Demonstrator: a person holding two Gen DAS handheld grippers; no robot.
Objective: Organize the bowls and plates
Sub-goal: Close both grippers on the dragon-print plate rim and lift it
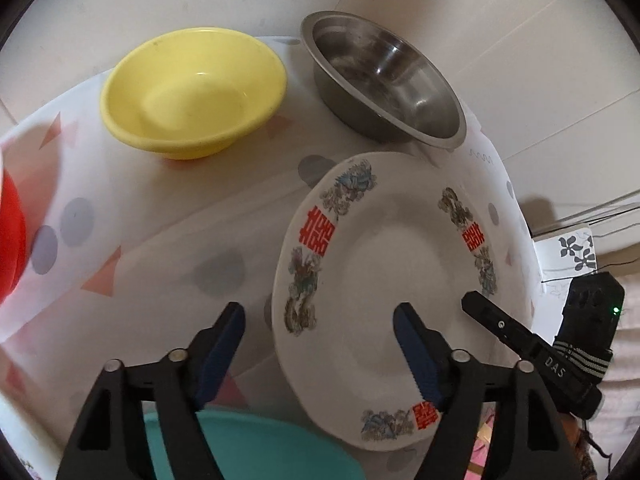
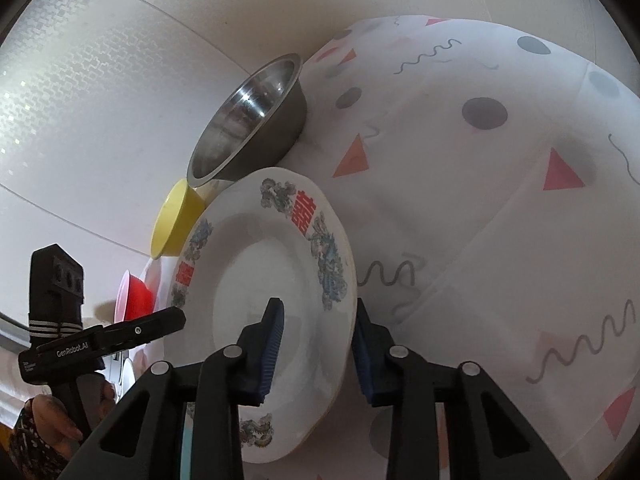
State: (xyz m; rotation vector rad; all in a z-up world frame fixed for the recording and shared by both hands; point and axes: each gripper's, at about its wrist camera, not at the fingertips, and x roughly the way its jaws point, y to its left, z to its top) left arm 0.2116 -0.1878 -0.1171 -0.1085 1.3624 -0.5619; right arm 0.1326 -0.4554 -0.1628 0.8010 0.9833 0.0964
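A white plate (image 1: 384,276) with red characters and dragon patterns is tilted up off the patterned tablecloth (image 1: 152,208). My right gripper (image 2: 318,344) has its jaws around the plate's (image 2: 256,276) rim, one finger over the face and one behind; contact cannot be made out. My left gripper (image 1: 320,340) is open, its right finger over the plate's face, its left finger beside the rim. A yellow bowl (image 1: 192,88) and a steel bowl (image 1: 384,76) stand behind. A red bowl (image 1: 10,236) is at the left edge. A teal dish (image 1: 256,444) lies under my left gripper.
The table sits against a pale wall (image 1: 520,40). The right gripper's body (image 1: 532,356) shows at the plate's right side. The left gripper's body (image 2: 100,336) shows in the right wrist view. The yellow bowl (image 2: 176,216), steel bowl (image 2: 252,116) and red bowl (image 2: 136,296) also show there.
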